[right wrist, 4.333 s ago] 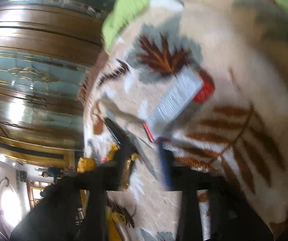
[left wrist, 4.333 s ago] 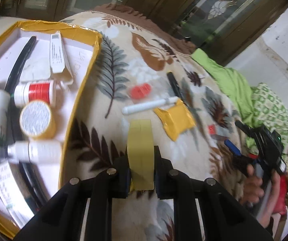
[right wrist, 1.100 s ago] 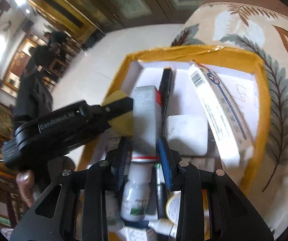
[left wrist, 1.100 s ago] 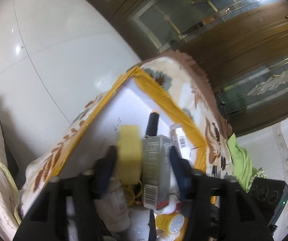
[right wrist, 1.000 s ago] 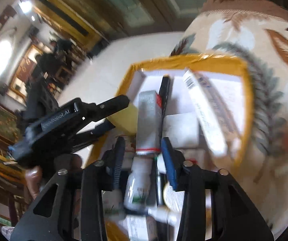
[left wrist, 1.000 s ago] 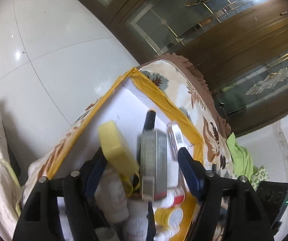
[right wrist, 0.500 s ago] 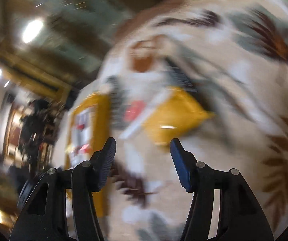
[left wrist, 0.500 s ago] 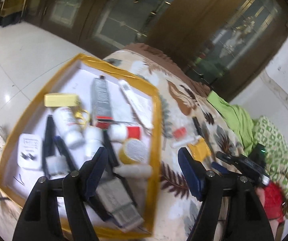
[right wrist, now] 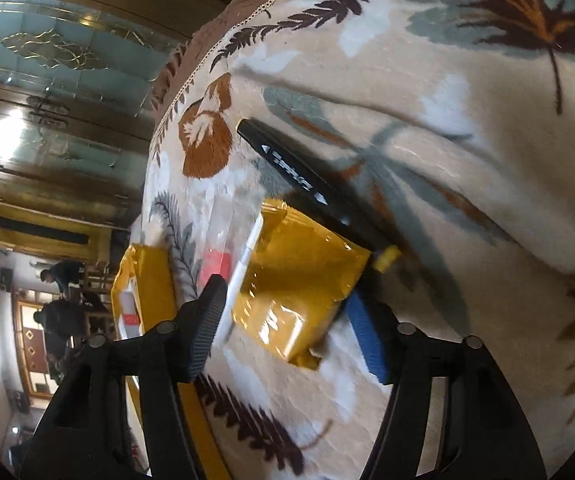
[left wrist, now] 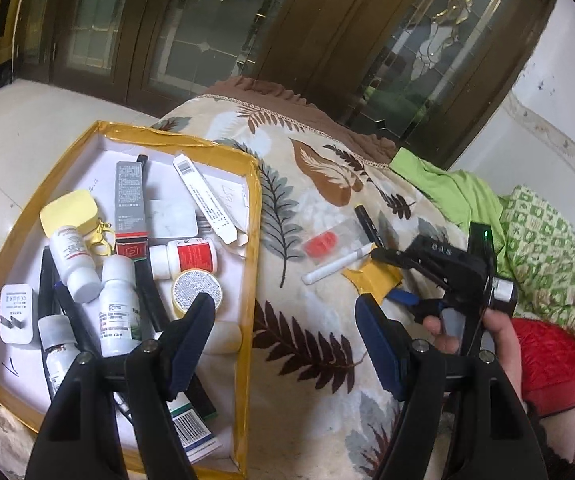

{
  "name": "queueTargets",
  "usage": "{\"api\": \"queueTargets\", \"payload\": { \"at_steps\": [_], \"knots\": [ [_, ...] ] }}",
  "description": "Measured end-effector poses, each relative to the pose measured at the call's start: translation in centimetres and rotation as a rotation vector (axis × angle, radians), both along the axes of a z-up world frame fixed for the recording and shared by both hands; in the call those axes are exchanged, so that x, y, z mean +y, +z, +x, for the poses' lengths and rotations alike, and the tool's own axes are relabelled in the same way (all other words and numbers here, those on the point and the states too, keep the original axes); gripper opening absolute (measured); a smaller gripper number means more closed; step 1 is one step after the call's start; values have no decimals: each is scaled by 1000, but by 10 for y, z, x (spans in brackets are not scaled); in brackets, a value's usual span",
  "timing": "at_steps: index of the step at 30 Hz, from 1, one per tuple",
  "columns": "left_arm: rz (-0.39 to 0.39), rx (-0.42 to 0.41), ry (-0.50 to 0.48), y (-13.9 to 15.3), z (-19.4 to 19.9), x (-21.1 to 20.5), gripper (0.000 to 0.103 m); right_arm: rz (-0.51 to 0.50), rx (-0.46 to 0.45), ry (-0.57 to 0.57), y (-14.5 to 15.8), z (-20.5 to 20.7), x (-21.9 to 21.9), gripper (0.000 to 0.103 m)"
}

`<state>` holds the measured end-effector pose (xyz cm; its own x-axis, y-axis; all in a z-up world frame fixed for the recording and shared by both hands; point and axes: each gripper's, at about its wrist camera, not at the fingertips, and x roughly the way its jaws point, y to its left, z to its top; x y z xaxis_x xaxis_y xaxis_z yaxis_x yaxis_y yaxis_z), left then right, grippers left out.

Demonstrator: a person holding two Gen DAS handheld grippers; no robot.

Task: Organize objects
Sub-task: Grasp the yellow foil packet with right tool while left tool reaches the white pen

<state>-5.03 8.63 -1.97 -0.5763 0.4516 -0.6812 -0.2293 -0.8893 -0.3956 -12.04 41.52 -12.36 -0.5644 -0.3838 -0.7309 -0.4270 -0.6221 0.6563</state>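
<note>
Lying now inside the yellow-edged tray, grey box and yellow case, both grippers empty, left gripper spread wide, right gripper just opened wide around gold pouch, black marker beside.

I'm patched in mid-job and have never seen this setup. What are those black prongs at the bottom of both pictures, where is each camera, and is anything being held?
The prongs are hand-held grippers; each carries its own camera looking along its fingers. The left gripper stands open and empty above a yellow-rimmed tray of bottles and boxes. The right gripper, seen from the left camera in a person's hand, has just been opening and holds nothing; the gold pouch lies between its fingers on the leaf-print blanket. Beside it: a white pen, a black marker and a small bag with something red.
</note>
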Motion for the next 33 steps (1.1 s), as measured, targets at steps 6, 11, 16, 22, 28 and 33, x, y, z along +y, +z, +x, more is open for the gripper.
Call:
{"api": "queueTargets", "payload": {
  "at_steps": [6,11,16,22,28,33],
  "knots": [
    [-24,31,8,2,5,2,73,118,-33,25,4,-6,-9,64],
    [-30,26,-3,4,-1,12,73,203,-39,62,10,-2,-11,47],
    [-76,28,-65,8,-18,45,73,100,6,85,7,37,8,44],
    [-211,-44,-173,-15,-53,108,72,33,16,130,2,81,24,44],
    [-300,-162,-208,-61,-95,152,58,11,22,133,-2,93,30,44],
    [-352,-160,-215,-78,-95,165,34,22,16,146,-3,90,29,44]
  ]
}}
